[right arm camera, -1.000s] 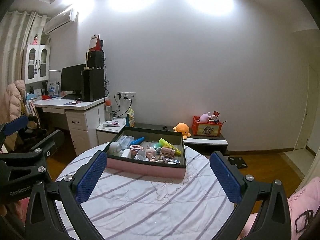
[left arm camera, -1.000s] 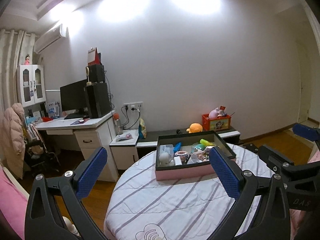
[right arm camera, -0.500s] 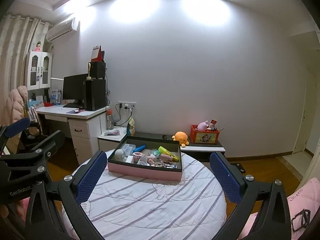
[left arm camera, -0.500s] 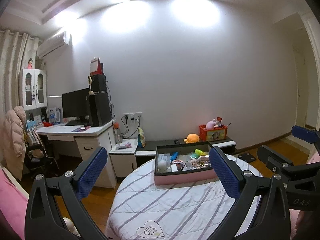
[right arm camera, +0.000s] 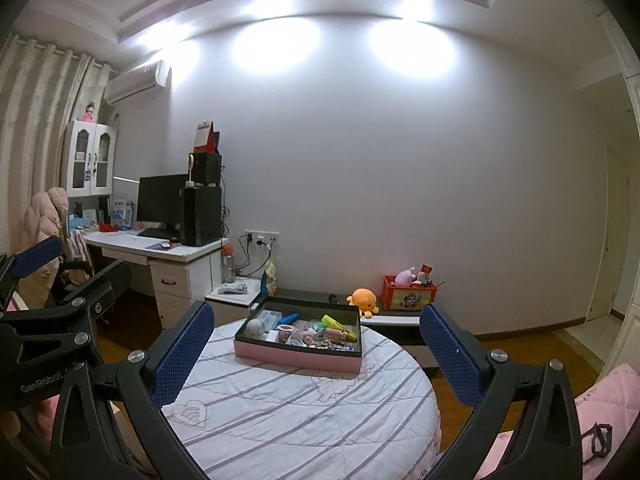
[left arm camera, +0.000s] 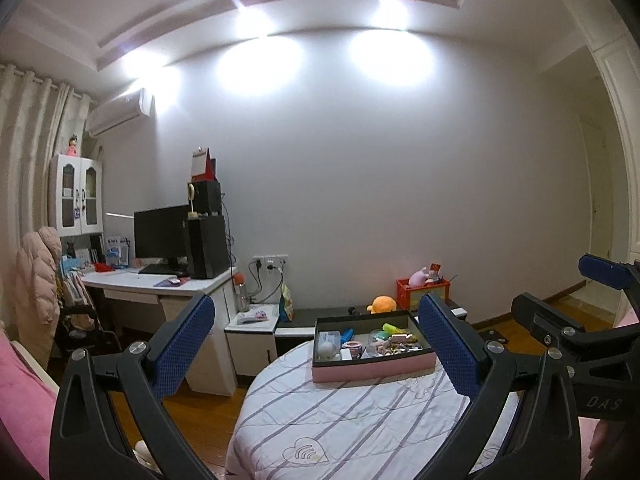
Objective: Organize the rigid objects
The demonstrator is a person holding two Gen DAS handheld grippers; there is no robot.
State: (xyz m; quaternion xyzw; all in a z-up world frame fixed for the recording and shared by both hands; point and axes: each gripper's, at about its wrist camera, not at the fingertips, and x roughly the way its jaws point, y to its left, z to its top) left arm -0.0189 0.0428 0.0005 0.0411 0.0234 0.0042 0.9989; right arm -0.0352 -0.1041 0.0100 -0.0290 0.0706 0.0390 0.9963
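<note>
A round table (right arm camera: 304, 412) draped in a soft white cloth with thin lavender stripes fills the lower middle of both wrist views. On its far half sits a shallow rectangular box (right arm camera: 298, 354) with smooth pink outer walls and a dark lining, its long axis running left to right across the table, parallel to the back wall. Inside lies a jumble of small hard items, mostly too small to identify: a pale grey ball (right arm camera: 256, 326) at the left end, a blue stick-shaped piece (right arm camera: 289, 318) angled toward the back, and a yellow-green marker-like tube (right arm camera: 338, 323) lying diagonally near the right.

The left gripper (left arm camera: 316, 346) hovers short of the table with its two black angular arms spread wide, holding nothing; its fingertips (left arm camera: 184, 350) carry flat blue pads with a fine waffle texture. The right gripper (right arm camera: 316, 346) is held the same way, spread wide and empty (each tool also shows at the edge of the other's view). Both point toward the box, well apart from it.

Behind the table, an orange plush toy (right arm camera: 363, 300) rests on a low dark bench against a plain white wall.
</note>
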